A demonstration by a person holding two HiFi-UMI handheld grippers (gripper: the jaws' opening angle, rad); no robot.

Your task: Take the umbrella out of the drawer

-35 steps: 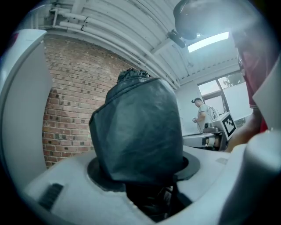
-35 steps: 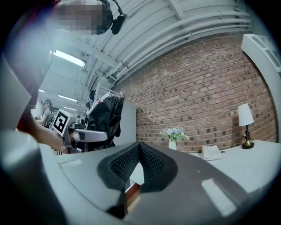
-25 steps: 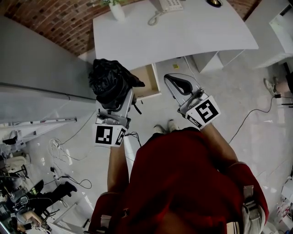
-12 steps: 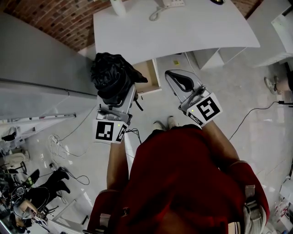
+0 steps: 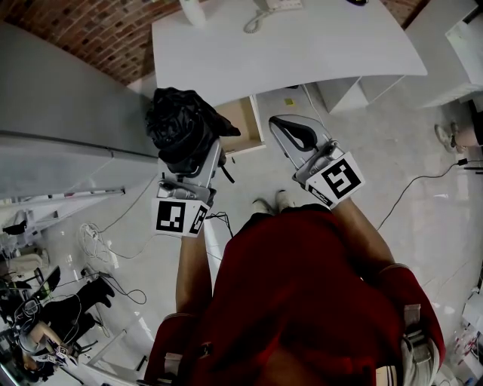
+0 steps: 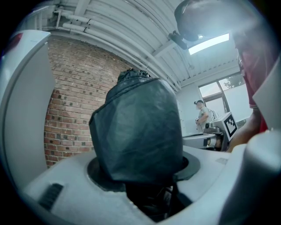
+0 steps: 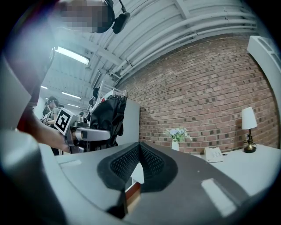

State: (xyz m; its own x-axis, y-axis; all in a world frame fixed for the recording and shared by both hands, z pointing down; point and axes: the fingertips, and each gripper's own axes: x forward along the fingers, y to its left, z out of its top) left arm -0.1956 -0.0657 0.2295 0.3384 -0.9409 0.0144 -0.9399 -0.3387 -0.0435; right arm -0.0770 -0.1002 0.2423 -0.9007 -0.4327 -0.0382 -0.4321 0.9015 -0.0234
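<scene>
A black folded umbrella (image 5: 181, 130) is clamped in my left gripper (image 5: 194, 153), held up in the air beside the desk, clear of the drawer. In the left gripper view its dark fabric (image 6: 138, 132) fills the space between the jaws. The open wooden drawer (image 5: 246, 125) hangs under the white desk (image 5: 302, 56), just beyond the umbrella. My right gripper (image 5: 281, 125) hovers to the right of the drawer, shut with nothing in it; its ribbed pads meet at the tip (image 7: 139, 147). The right gripper view shows the umbrella (image 7: 107, 115) and left gripper (image 7: 90, 134) at its left.
A phone (image 5: 275, 7) and a white vase (image 5: 192, 11) stand on the desk, with a lamp (image 7: 249, 127) farther along. A grey partition (image 5: 60, 113) runs on the left. Cables (image 5: 113, 256) trail over the floor. Another person (image 6: 203, 116) stands far off.
</scene>
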